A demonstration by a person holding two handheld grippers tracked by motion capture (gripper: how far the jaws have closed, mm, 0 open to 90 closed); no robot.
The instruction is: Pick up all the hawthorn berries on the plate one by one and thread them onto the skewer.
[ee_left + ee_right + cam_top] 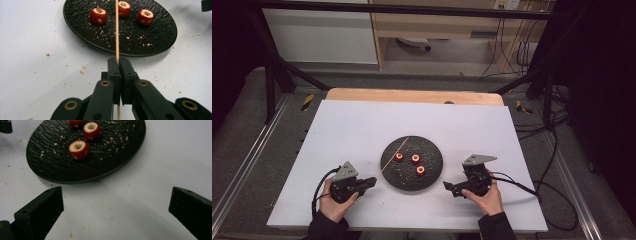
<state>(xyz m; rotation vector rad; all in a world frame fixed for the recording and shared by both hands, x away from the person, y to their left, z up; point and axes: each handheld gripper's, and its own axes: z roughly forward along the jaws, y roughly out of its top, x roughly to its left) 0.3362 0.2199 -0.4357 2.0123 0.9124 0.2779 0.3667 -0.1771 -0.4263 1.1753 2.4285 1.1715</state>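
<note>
A round black plate (pixel 432 177) (pixel 162 37) (pixel 45 167) lies mid-table and carries three cored red fruit pieces (pixel 415 159) (pixel 98 15) (pixel 79 149). A thin wooden skewer (pixel 395 153) (pixel 117 30) reaches from the plate's near left side across its upper left part. My left gripper (pixel 373 180) (pixel 119 60) is shut on the skewer's near end, just left of the plate. My right gripper (pixel 446 186) (pixel 115 205) hovers open, right of the plate, with nothing between its jaws.
The white board (pixel 362 125) covers a wooden table (pixel 412 95). Crumbs are scattered on the plate and on the board around it. Cables (pixel 532 190) trail off to the right. A black frame (pixel 277 70) stands around the table.
</note>
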